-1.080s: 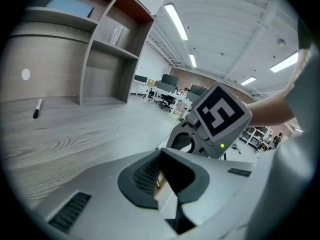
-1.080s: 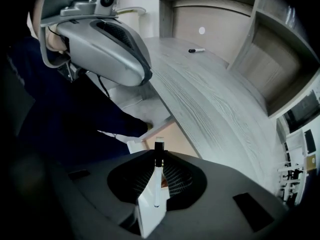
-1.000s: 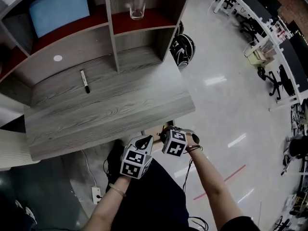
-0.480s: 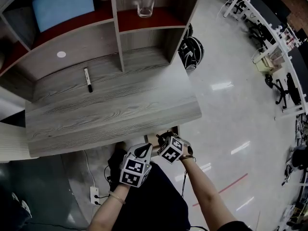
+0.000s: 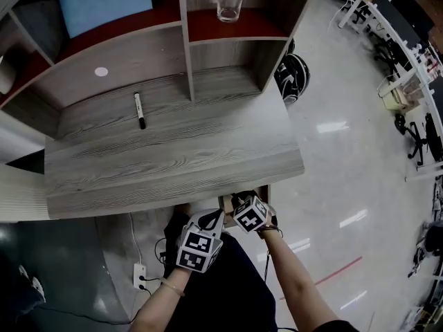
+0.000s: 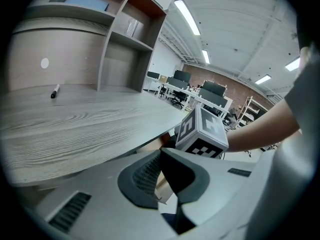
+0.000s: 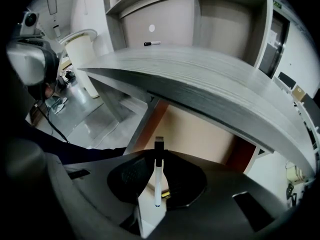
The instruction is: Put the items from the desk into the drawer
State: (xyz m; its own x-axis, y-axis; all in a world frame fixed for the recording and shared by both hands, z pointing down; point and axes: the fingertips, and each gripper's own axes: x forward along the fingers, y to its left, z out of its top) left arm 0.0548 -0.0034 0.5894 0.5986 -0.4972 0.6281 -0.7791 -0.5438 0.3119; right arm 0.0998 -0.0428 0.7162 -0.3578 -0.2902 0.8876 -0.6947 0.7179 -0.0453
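Desk [image 5: 173,164] hiding most of drawer [image 5: 228,203], marker [image 7: 157,180] pinched in right tool [image 7: 159,173]

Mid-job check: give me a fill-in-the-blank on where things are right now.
The right tongs grip a white ____ with a black cap.
Its twin lies on the ____.
The glass stands on a red ____.
The left tongs hold ____.
Missing: marker; desk; shelf; nothing.
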